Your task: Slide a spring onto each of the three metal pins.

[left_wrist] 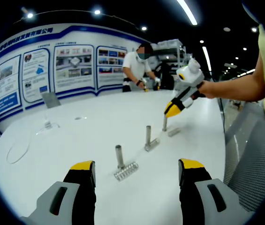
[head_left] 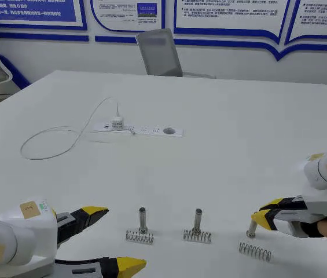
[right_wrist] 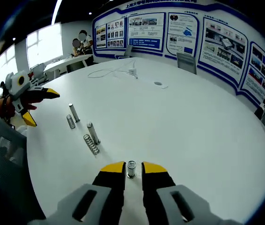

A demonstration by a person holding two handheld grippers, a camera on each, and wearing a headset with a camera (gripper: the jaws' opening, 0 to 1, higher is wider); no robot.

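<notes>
L hand-held gripper (head_left: 125, 237), near left: jaws wide apart, empty. Left pin (head_left: 142, 219), mid pin (head_left: 197, 220), right pin (head_left: 251, 229) upright on table (head_left: 221, 162), w/ a spring (head_left: 139, 237) lying at each base. R hand-held gripper (right_wrist: 133, 165): jaws narrowly flank right pin's top; can't tell if gripping.

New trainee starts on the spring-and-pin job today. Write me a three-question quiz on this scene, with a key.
1. True or false: a spring already sits on one of the three pins.
2. Which pin stands between the fingers of the right gripper? A. the end pin nearest the left gripper; B. the middle pin; C. the end pin farthest from the left gripper.
3. Fill in: the fingers of the left gripper are ____ (open or shut).
Key: 1. False: all three springs lie on the table beside the pins. 2. C. 3. open.
</notes>
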